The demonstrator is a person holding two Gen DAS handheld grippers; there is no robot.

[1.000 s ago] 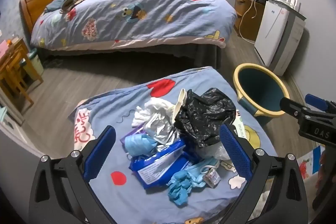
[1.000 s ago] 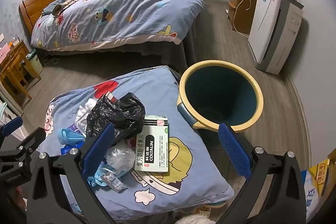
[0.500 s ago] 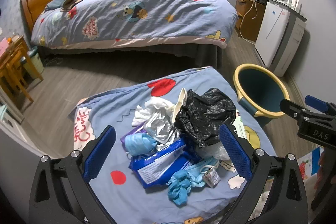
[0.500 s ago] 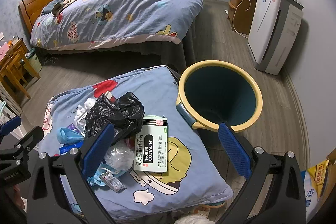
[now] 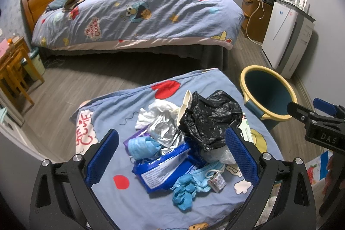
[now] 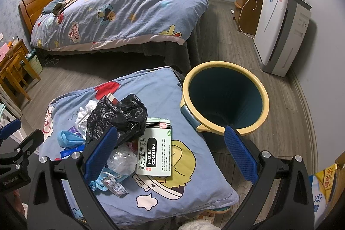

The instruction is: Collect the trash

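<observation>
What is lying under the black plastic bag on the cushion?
The black plastic bag overlaps the green medicine box, a clear crumpled bag and silver foil. Whatever lies beneath its middle is hidden.

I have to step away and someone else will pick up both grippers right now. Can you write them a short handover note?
Left gripper: open, empty, hovering over the trash pile.
Right gripper: open, empty, above the medicine box.
Trash lies on the blue cushion: black plastic bag, blue wipes pack, blue gloves, face mask, crumpled tissue.
Bin stands on the floor right of the cushion; nothing visible inside.
Done: nothing collected. Left: every item.
</observation>
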